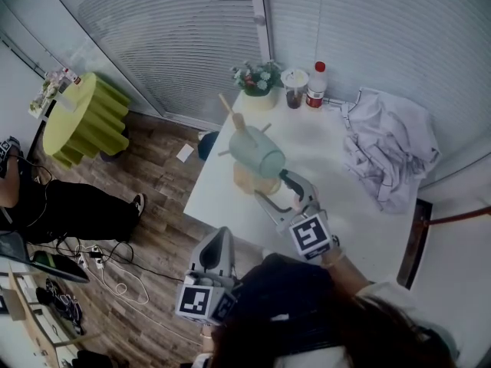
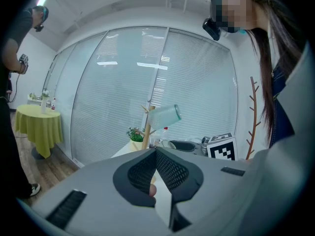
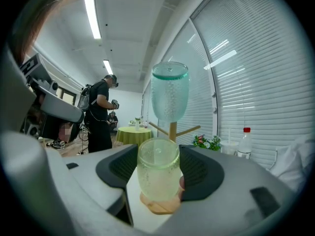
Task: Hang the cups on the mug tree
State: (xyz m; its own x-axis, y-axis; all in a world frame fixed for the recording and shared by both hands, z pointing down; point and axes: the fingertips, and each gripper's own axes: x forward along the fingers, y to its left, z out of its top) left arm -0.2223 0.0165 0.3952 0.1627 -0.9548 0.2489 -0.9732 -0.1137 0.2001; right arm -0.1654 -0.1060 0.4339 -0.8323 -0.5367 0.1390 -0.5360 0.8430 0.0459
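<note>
The pale green cup [image 3: 157,178] is clamped between the jaws of the right gripper [image 3: 157,167], just before the mug tree [image 3: 173,130], below the hung blue cup [image 3: 170,98]. The left gripper [image 2: 156,156] is seen closed on nothing.

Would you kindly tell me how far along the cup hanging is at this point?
One blue-green cup already hangs upside down on the mug tree. The right gripper is closed on a yellow-green cup, not yet hung. The left gripper is shut and empty.
</note>
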